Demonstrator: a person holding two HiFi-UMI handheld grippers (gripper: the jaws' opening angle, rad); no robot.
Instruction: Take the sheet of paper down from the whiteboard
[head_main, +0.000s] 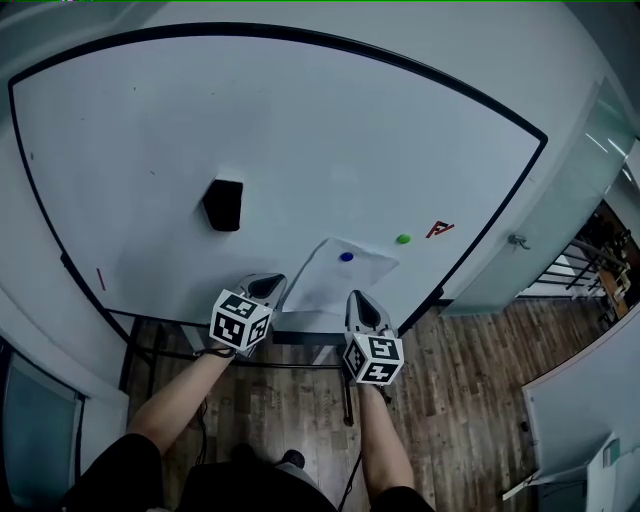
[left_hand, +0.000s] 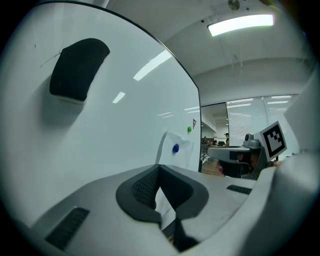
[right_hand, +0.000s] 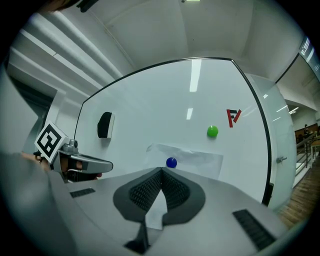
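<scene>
A: Right now you face one whiteboard (head_main: 300, 130). On it hangs one sheet of paper (head_main: 325, 280), low and right of the middle, pinned near its top edge by one blue magnet (head_main: 346, 257).

B: You have two magnets in all. The second, a green magnet (head_main: 403, 239), sits on bare board just right of the sheet and does not touch it. One black eraser (head_main: 223, 204) clings to the board left of the sheet, well apart from it. One small red mark (head_main: 439, 229) lies right of the green magnet.

A: You hold two grippers, one in each hand, both at the sheet's lower edge. Your left gripper (head_main: 272, 285) is at the lower left corner and your right gripper (head_main: 357, 300) is at the lower right corner.

B: In each gripper view your two jaws are pressed together at the tips, with a white sliver of the sheet pinched between the pads. Each gripper is closed tight on one corner.

A: Your sheet is not yet off the board. The blue magnet holds its top against the surface, while the lower part bows away from the board towards you.
</scene>
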